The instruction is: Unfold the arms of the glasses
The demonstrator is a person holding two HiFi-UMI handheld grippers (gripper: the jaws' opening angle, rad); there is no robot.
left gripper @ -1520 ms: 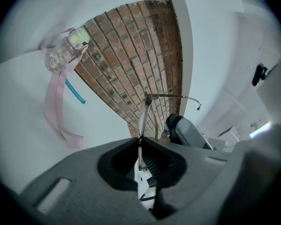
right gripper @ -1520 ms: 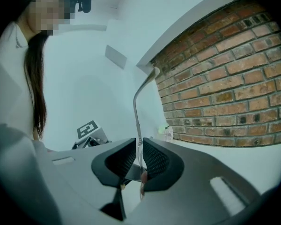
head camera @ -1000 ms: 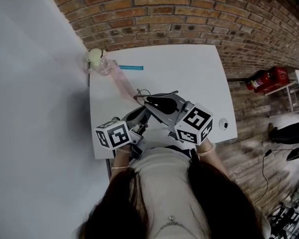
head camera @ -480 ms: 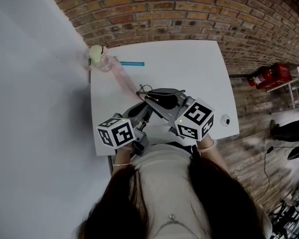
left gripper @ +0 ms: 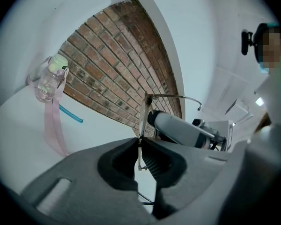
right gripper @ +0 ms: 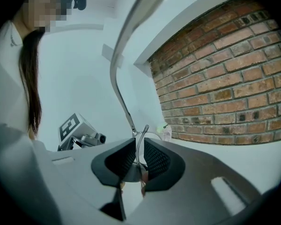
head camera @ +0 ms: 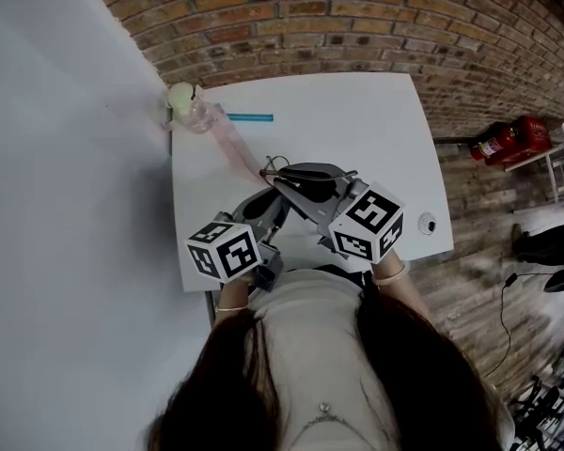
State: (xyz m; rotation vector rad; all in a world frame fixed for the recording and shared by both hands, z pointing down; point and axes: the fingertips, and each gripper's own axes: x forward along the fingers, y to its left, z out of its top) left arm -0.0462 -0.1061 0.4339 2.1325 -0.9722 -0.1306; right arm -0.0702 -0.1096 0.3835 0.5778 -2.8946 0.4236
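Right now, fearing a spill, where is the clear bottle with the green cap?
Head view: the clear green-capped bottle sits at the white table's far left corner, beside the teal stick.

No word, brand or number can be read in any view. The only signs are black-and-white square markers on the left cube (head camera: 223, 250) and the right cube (head camera: 367, 224); they show block patterns, not letters. The bottle (left gripper: 50, 78) may carry some small print, but it is too blurred to read.
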